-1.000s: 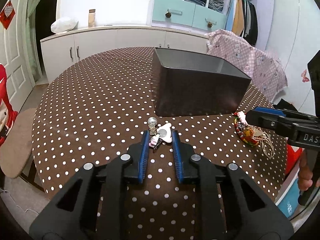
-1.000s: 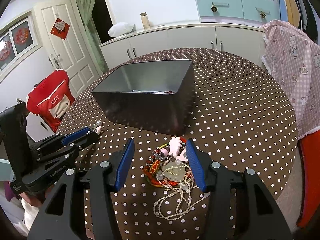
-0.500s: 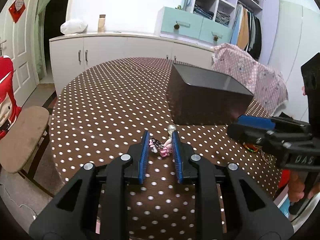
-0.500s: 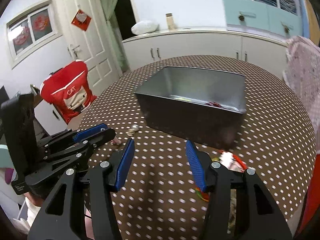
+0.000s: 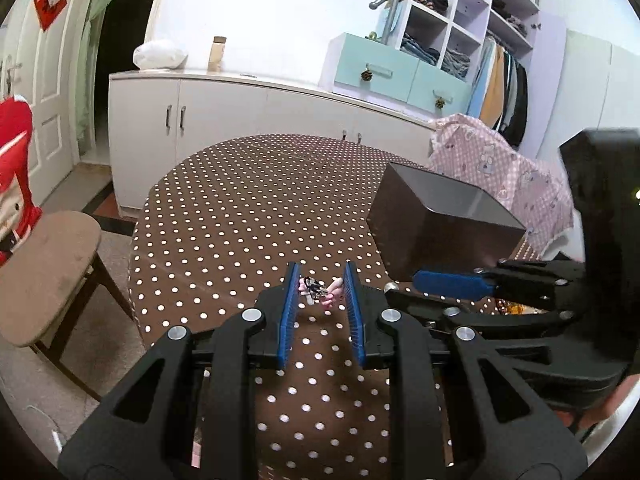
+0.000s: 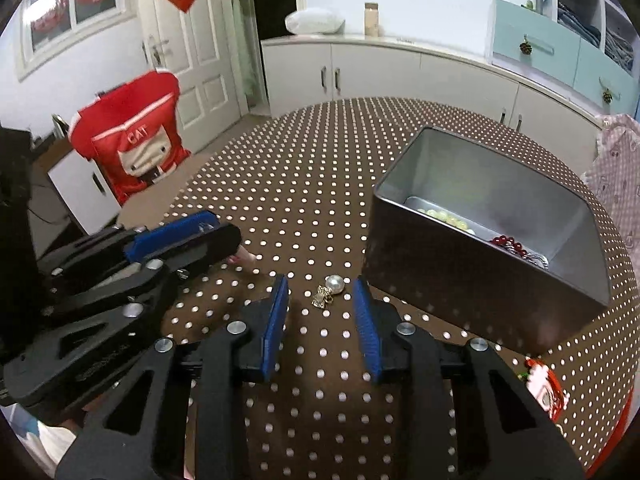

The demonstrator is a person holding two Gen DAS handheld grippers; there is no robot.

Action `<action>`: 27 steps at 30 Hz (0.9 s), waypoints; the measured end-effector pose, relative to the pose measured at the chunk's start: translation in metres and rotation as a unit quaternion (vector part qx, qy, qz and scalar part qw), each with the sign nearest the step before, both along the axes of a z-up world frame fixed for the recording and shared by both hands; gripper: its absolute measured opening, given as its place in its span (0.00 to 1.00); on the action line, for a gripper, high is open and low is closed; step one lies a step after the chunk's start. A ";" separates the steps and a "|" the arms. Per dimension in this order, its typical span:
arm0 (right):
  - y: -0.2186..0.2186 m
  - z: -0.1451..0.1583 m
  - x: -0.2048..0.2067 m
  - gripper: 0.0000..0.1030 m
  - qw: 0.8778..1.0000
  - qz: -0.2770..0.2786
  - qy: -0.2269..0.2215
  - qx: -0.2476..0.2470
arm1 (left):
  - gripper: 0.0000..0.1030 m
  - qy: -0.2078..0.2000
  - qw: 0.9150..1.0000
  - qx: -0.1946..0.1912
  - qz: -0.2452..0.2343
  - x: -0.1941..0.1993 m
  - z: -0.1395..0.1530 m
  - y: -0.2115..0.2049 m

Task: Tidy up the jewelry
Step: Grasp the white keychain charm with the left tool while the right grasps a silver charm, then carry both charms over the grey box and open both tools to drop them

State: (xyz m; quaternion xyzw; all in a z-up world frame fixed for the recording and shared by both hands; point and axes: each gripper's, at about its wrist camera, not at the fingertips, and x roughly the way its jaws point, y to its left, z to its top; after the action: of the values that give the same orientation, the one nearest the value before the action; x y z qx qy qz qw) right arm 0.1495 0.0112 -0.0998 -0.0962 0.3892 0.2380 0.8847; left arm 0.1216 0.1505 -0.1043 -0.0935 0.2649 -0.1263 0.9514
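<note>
Both grippers have swung leftward since a second ago. One right gripper (image 6: 320, 292), jaws closing but not touching, now brackets one pearl brooch (image 6: 329, 290) instead of the bead pile. One left gripper (image 5: 319, 285), jaws narrow, holds one pink charm cluster (image 5: 322, 290). One grey box (image 6: 486, 236) sits just right of the right gripper.

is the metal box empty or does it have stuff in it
Not empty. The right wrist view shows pale beads and red beads on the floor of the box.
</note>
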 end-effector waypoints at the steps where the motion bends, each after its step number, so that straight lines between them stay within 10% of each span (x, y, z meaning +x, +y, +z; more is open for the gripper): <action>1: 0.004 -0.005 0.002 0.30 1.000 -0.002 0.001 -0.015 | 0.22 0.000 1.000 -0.005 -0.001 0.002 0.000 0.002; 6: 0.008 -0.010 -0.001 0.07 1.000 0.002 -0.011 -0.026 | 0.22 0.001 1.000 -0.010 -0.007 0.004 -0.006 0.008; 27: -0.032 0.007 -0.016 0.07 0.999 -0.021 -0.008 0.030 | 0.22 0.006 0.999 0.010 -0.044 0.004 0.000 -0.030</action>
State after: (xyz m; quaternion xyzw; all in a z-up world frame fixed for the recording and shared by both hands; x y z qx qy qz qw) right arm 0.1332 -0.0207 -0.0930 -0.0631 0.3765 0.2300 0.8952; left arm 0.1259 0.1210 -0.1043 -0.0726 0.2759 -0.1644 0.9442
